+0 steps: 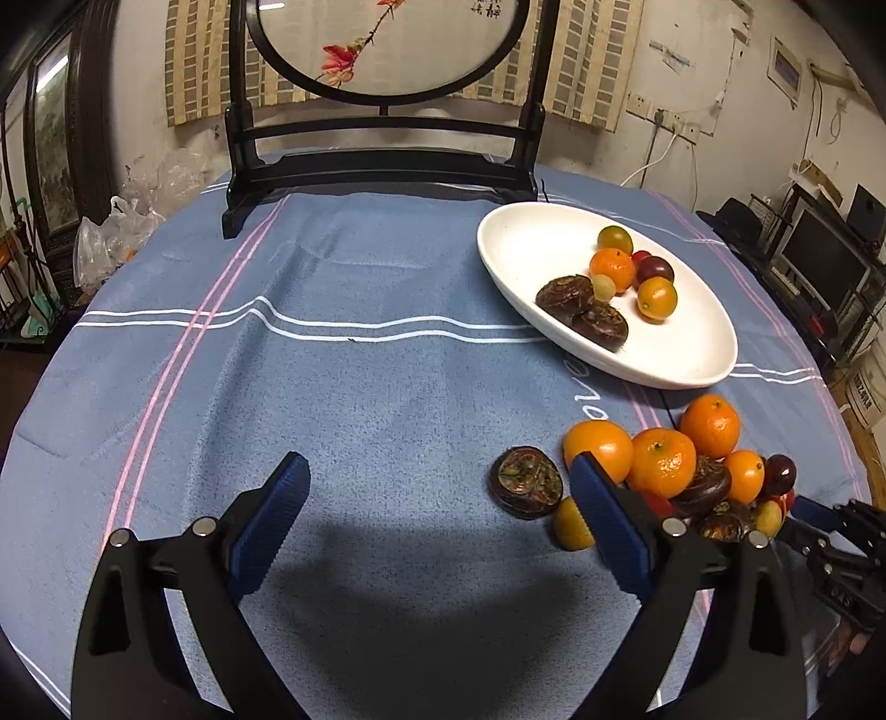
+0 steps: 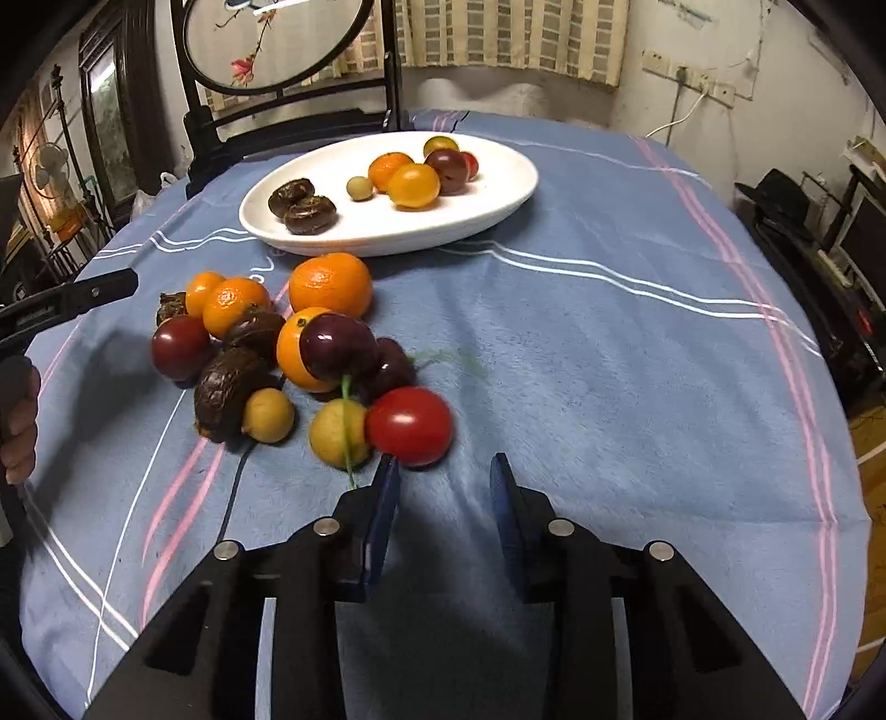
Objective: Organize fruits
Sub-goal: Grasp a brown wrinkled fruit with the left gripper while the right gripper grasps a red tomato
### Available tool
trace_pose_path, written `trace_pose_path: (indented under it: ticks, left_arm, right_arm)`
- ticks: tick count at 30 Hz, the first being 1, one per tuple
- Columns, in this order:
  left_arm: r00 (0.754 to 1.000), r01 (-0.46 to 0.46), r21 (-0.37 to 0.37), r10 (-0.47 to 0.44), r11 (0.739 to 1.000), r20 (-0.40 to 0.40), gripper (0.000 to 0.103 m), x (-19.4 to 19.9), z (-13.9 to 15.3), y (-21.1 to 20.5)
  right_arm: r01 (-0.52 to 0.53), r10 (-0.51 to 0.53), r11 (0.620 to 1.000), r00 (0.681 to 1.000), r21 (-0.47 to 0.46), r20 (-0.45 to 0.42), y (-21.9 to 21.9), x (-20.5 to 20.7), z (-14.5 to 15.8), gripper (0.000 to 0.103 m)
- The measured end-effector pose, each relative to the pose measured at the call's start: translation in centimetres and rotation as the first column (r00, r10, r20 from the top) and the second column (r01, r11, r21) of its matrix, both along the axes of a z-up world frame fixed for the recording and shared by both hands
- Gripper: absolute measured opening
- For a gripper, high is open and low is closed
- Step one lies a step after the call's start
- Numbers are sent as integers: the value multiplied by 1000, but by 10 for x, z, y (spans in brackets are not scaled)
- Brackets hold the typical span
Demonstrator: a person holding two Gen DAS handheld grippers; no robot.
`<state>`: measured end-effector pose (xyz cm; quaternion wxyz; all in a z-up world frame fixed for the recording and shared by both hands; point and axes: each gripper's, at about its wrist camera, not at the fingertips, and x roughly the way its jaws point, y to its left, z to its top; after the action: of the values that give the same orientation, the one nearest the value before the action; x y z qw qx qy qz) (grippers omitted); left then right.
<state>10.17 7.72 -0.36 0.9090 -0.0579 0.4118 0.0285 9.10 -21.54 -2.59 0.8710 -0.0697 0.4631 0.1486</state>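
Meanwhile, right claw [image 2: 446, 471] — empty — beside red tomato [image 2: 408, 425].

A lived-in home: a cloth-covered round table [image 1: 332, 387], a painted screen [image 1: 382, 50], curtains [image 2: 515, 39] and a monitor [image 1: 825, 260].

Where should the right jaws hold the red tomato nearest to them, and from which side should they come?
Grip the red tomato across its round middle, coming down from above. It touches the yellow fruit on its left, so one finger must slip into that seam; its right side faces bare cloth. The right gripper stands empty beside it.
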Motion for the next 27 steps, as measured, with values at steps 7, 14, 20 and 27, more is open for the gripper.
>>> trace_pose_path:
  ticks: [7,14,20,27]
  left_arm:
    - [1000,6,-12,-6,1000,-25,92,2,-4,2]
    - [999,-12,21,13,1000,-39,92,4,-5,8]
    - [997,33,58,-29,998,-74,92,4,-9,5]
    - [985,134,113,-120,985,-126,79,6,-25,-13]
  right_arm:
    - [-35,34,999,999,-34,-4,21,18,-3,35]
    - [7,-8,995,1000,96,9,3,18,-1,30]
    - [10,-13,989,1000,148,24,-6,16,4,31]
    - [-13,6,986,999,164,45,-4,11,9,31]
